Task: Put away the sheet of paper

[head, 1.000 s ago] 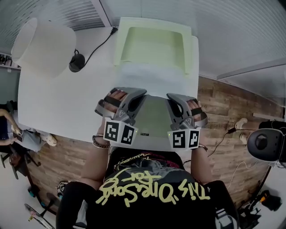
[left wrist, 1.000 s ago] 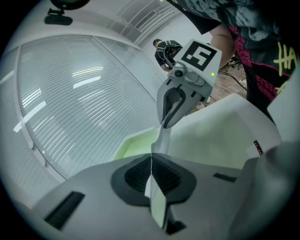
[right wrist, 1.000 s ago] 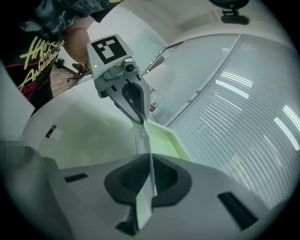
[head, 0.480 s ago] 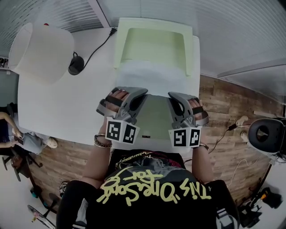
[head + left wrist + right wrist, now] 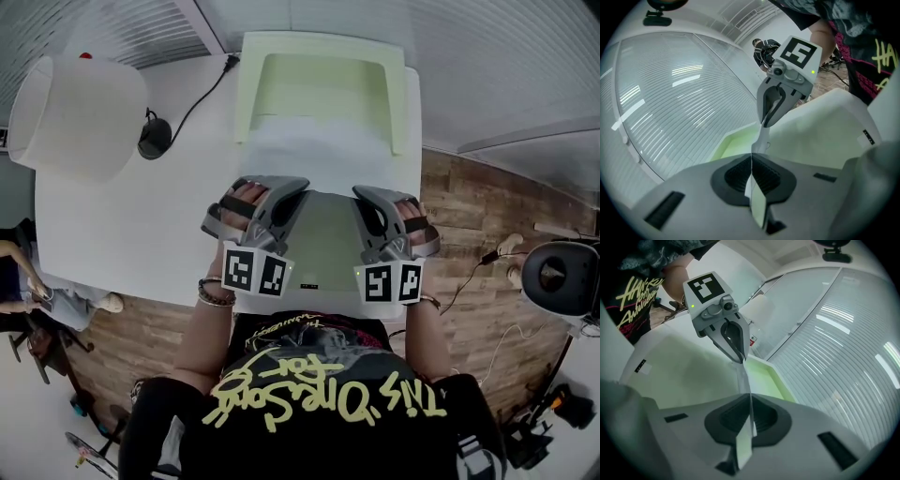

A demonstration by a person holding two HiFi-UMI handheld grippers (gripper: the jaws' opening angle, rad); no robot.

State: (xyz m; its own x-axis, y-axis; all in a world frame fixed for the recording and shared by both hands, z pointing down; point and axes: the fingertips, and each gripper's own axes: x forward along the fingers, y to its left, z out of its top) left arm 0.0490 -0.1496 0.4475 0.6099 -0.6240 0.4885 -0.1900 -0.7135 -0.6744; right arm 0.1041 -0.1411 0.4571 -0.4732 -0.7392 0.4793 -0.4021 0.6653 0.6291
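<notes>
I have the sheet of paper [image 5: 324, 239] pinched on both sides. My left gripper [image 5: 281, 208] is clamped on its left edge and my right gripper [image 5: 370, 208] on its right edge. Both pairs of jaws are pressed flat together, with only the thin sheet between the pads. The paper spans the gap between the two grippers, above the near part of the white table [image 5: 122, 225] and in front of my chest.

Ahead of me stands the pale green tray [image 5: 251, 89], at the table's far edge, with raised walls on its left, right and far sides. From the head view, the far end of the sheet overlaps the tray's near side. I cannot tell whether paper and tray touch. The tray's green floor shows plainly beyond the sheet.

To my left the tabletop runs wide and bare as far as the white lampshade [image 5: 80, 117]. A black cable [image 5: 202, 98] runs from beside the shade toward the tray's left corner. To my right the table's edge lies just beside my right gripper, with wooden floor [image 5: 469, 234] beyond it.
</notes>
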